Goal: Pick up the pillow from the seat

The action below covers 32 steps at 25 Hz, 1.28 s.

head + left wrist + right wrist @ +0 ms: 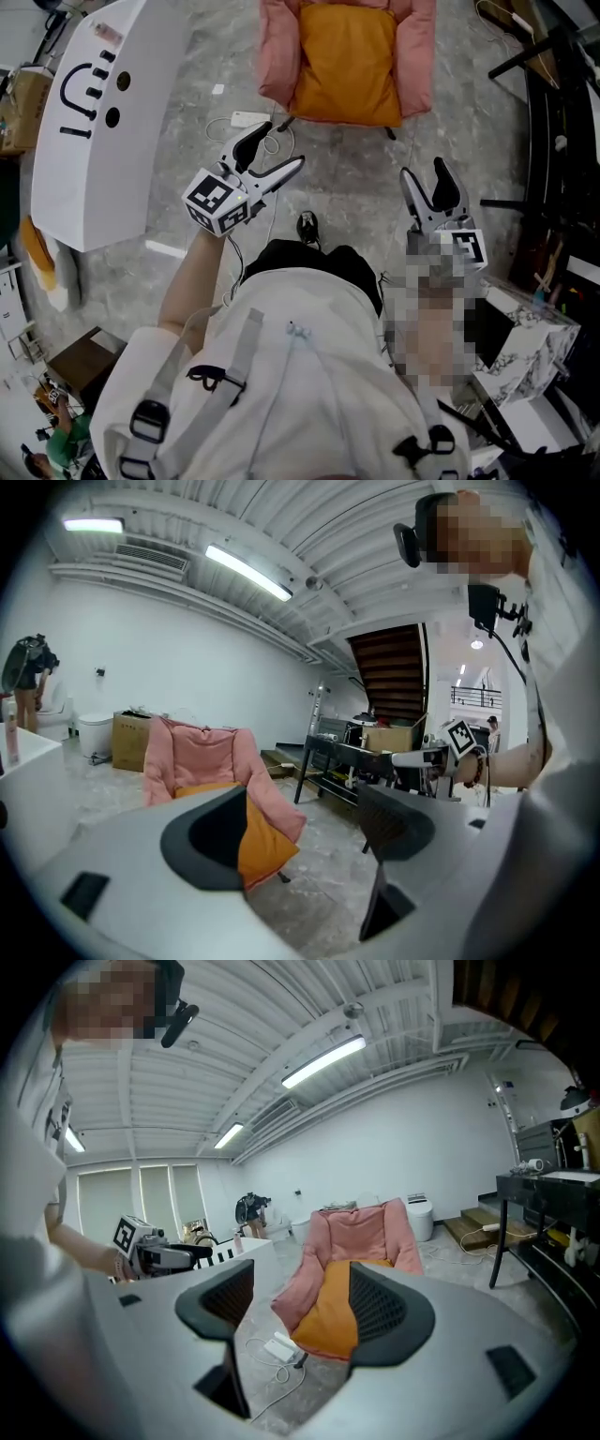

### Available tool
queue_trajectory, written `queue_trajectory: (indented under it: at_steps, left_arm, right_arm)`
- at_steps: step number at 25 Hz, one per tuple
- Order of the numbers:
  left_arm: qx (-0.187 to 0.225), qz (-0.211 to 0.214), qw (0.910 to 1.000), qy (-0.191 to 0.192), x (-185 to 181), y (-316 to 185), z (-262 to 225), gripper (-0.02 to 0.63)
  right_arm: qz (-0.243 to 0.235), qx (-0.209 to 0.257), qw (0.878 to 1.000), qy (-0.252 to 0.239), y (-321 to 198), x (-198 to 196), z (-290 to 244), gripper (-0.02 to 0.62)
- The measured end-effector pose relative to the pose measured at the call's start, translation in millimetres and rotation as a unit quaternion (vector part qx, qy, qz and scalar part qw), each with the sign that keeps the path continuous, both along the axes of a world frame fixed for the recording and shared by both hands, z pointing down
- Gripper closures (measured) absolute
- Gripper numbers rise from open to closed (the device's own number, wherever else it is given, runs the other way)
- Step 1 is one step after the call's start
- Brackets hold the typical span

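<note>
An orange pillow (345, 61) lies on the seat of a pink chair (275, 52) at the top of the head view, a good way beyond both grippers. My left gripper (281, 145) is raised and points toward the chair, open with nothing between its jaws. My right gripper (424, 171) is held up to the right, also open and empty. In the left gripper view the pillow (269, 841) shows between the jaws, far off. The right gripper view has the pillow (328, 1318) and the chair (361, 1237) straight ahead beyond its open jaws.
A large white cabinet (89, 122) with black marks stands at the left. A white power strip (248, 119) and its cable lie on the floor before the chair. A black rack (553, 141) lines the right side, and a marble-patterned box (520, 342) sits nearer.
</note>
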<state>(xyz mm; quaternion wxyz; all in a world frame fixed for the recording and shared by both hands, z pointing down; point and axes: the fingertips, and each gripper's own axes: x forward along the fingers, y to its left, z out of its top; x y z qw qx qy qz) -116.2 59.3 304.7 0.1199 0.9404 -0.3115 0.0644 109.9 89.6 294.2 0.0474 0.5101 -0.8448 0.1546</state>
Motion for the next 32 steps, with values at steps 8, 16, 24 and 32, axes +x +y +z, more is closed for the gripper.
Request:
queue_trajectory:
  at_steps: [8, 16, 24, 32]
  left_arm:
    - [-0.005, -0.005, 1.0000, -0.003, -9, -32, 7, 0.249]
    - [-0.012, -0.032, 0.9994, -0.003, 4, -89, 8, 0.249]
    - [-0.014, -0.073, 0.9972, 0.003, 19, -164, 3, 0.249]
    - [-0.021, -0.089, 0.9958, 0.004, 45, -210, 7, 0.249]
  right_arm:
    - [-0.026, -0.024, 0.999, 0.008, -31, -12, 13, 0.279]
    - [-0.071, -0.047, 0.996, 0.015, -96, -2, 25, 0.262]
    - [-0.102, -0.070, 0.992, 0.025, -171, 21, 33, 0.262]
    - [-0.131, -0.077, 0.988, 0.032, -222, 40, 34, 0.261]
